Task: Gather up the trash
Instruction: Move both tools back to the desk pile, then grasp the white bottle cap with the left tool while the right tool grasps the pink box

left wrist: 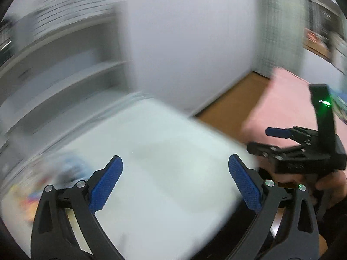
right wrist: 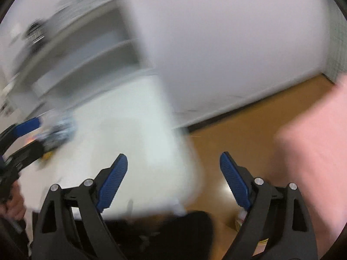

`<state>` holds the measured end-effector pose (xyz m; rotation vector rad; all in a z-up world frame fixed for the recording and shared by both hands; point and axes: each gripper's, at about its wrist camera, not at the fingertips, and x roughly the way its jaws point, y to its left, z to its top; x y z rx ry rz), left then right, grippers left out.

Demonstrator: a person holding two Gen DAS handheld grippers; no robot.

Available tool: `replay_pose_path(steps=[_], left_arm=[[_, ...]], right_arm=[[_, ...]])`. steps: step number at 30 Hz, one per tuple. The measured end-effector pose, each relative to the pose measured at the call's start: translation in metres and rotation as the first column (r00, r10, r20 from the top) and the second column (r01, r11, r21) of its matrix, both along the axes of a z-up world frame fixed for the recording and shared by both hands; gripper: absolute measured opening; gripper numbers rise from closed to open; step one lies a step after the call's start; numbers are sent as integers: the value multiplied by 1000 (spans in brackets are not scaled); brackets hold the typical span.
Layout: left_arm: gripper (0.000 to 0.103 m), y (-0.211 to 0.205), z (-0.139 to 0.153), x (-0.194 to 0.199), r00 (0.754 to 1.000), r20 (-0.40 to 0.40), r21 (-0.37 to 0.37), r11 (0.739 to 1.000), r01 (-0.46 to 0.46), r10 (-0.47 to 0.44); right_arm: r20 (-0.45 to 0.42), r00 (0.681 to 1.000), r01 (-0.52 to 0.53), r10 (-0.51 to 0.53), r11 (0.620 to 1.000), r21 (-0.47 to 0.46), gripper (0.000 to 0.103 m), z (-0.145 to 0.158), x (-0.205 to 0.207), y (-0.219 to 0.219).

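Both views are blurred by motion. My left gripper is open and empty above a white table. A blurred heap of coloured trash lies on the table at the left. My right gripper is open and empty over the table's right edge. The right gripper also shows in the left wrist view, open, at the right. The left gripper shows at the left edge of the right wrist view, near the blurred trash.
A white table stands against a white wall. Grey shelves rise behind it at the left. A wooden floor and a pink surface lie to the right. A dark object sits below the table edge.
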<state>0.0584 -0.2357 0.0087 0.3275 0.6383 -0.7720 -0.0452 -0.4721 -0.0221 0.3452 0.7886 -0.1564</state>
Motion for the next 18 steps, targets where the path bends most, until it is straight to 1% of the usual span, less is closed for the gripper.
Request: replay_pose_path(steps=[1, 2, 3, 5, 7, 9, 10, 11, 12, 13, 14, 16, 18], left_arm=[[95, 26, 2, 12, 998, 1, -1, 998, -61, 61], [95, 49, 4, 22, 994, 4, 0, 994, -112, 112], [95, 69, 5, 29, 988, 8, 4, 988, -157, 157], [95, 120, 2, 46, 963, 14, 23, 963, -270, 270], [95, 161, 0, 58, 935, 1, 34, 935, -354, 354], [95, 205, -5, 69, 905, -32, 24, 906, -423, 423], [95, 214, -7, 71, 896, -44, 25, 897, -440, 441], [95, 226, -11, 75, 884, -55, 29, 886, -463, 464], [95, 236, -14, 77, 875, -62, 33, 877, -479, 481], [95, 247, -20, 80, 865, -74, 40, 868, -495, 497], [95, 251, -26, 81, 862, -81, 44, 866, -499, 501], [95, 263, -33, 82, 859, -95, 50, 864, -501, 503], [95, 272, -39, 84, 864, -110, 52, 870, -489, 492]], right_arm=[[10, 997, -82, 82, 997, 13, 84, 5, 21, 25], [17, 990, -142, 142, 990, 21, 84, 8, 36, 46], [23, 977, -212, 211, 977, 24, 84, 11, 54, 71], [26, 944, -330, 330, 944, 8, 84, 17, 83, 115], [29, 898, -440, 440, 898, -8, 84, 19, 106, 155], [36, 826, -562, 563, 827, -18, 84, 22, 123, 199], [36, 801, -596, 597, 802, -23, 84, 23, 127, 213], [32, 770, -636, 637, 771, -33, 84, 22, 135, 229], [23, 748, -662, 663, 748, -40, 83, 21, 143, 242], [15, 736, -676, 677, 736, -43, 82, 21, 144, 253], [4, 721, -692, 693, 721, -42, 81, 19, 150, 264], [-10, 710, -704, 704, 709, -39, 79, 16, 161, 275], [-22, 702, -712, 712, 702, -27, 77, 14, 171, 279]])
